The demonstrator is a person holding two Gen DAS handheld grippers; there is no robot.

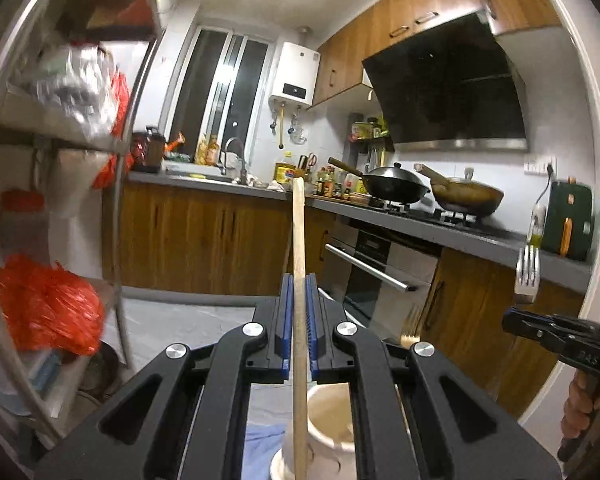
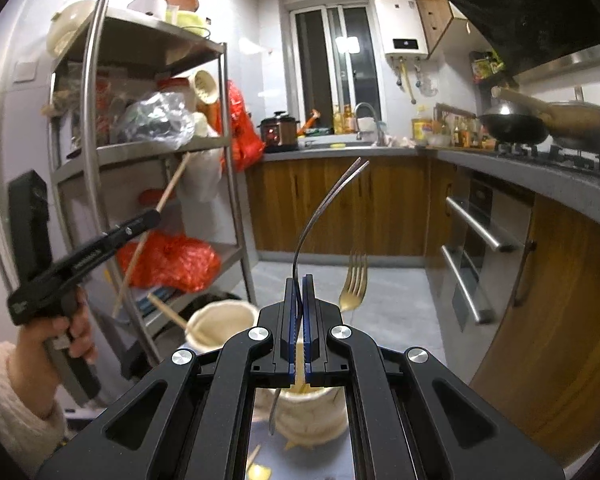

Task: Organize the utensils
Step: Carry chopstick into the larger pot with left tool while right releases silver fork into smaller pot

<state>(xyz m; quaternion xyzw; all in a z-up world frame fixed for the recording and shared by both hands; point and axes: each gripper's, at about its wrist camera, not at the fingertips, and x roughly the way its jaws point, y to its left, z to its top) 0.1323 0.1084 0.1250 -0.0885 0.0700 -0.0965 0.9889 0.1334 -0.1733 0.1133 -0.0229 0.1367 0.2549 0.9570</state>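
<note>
Left wrist view: the left gripper point(image 1: 299, 312) is seen pinching a wooden stick point(image 1: 299, 248), upright above a cream holder point(image 1: 332, 420). The right gripper point(image 1: 518, 322) is seen at the right edge, silver fork point(image 1: 527, 276) above it.

Right wrist view: the right gripper point(image 2: 299, 312) is clamped on the silver fork point(image 2: 320, 216). A gold fork point(image 2: 354, 284) is seen just beyond, the metal rack point(image 2: 140, 148) to the left.

You hold a pale wooden chopstick point(image 1: 299, 264) in a black left gripper point(image 1: 299, 308) with blue pads point(image 1: 285, 320). Your right gripper point(image 2: 299, 312), same colours, grips a silver fork point(image 2: 320, 216). A gold fork point(image 2: 354, 284) stands in the cream holder point(image 2: 220, 322). Orange-red bags point(image 2: 168, 260) sit on the grey rack point(image 2: 96, 152).
</note>
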